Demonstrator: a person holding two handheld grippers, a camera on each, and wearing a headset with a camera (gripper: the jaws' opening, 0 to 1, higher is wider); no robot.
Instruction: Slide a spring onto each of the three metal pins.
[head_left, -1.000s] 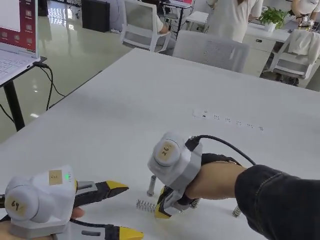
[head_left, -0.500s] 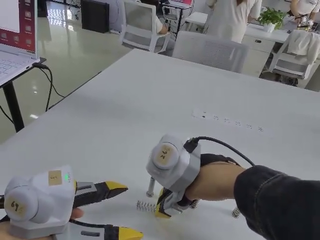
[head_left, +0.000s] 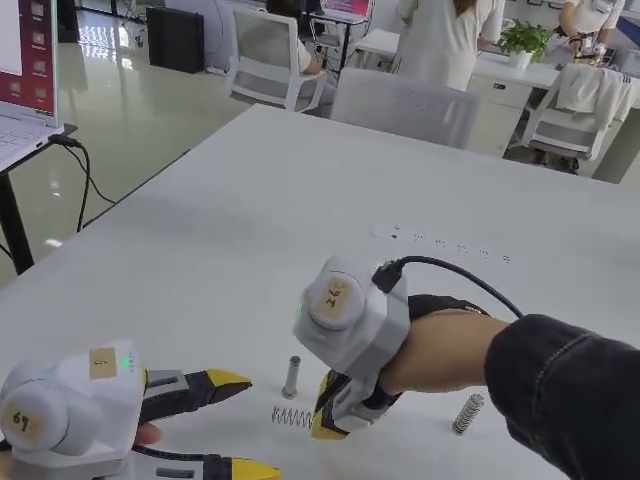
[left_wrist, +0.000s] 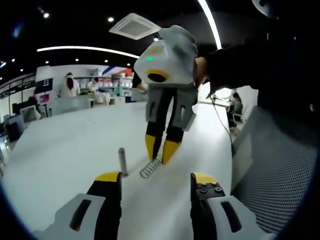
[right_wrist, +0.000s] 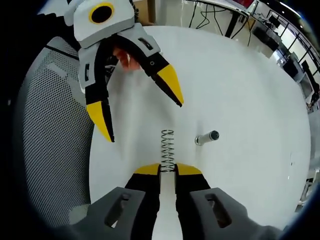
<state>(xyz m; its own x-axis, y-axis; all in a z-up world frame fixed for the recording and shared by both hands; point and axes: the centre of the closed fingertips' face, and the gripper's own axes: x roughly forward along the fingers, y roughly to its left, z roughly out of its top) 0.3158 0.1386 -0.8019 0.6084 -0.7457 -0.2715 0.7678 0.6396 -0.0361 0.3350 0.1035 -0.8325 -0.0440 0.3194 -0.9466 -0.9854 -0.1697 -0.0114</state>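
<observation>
**Head view.**
- Change: the whole picture sits a little shifted against a second ago, and we put that down to the headset. The right gripper (head_left: 325, 428) stays at the right end of the loose spring (head_left: 293, 416). The spring still lies flat on the white table (head_left: 300, 200), just near of the upright bare pin (head_left: 292, 377). We judge that this pin is not yet served and the spring has yet to be lifted over its top.
- Far right, past the hand: a sprung pin (head_left: 467, 413) stands slightly tilted. We count it as done.
- Left gripper (head_left: 240, 425), near left: jaws spread wide with nothing between them.

**Left gripper view.**
- Own jaws are spread, empty and well apart from the work.
- Ahead, the right gripper (left_wrist: 160, 152) brings its yellow tips down almost together on one end of the loose spring (left_wrist: 150, 167).
- The bare pin (left_wrist: 121, 161) stands just left of the spring.

**Right gripper view.**
- Own jaws are pressed nearly together and pinch the near end of the loose spring (right_wrist: 167, 147), which runs straight away from them across the table.
- The bare pin (right_wrist: 206, 138) is just right of the spring's far end, and the two do not touch.
- Beyond them, the left gripper (right_wrist: 137, 107) gapes open.
</observation>
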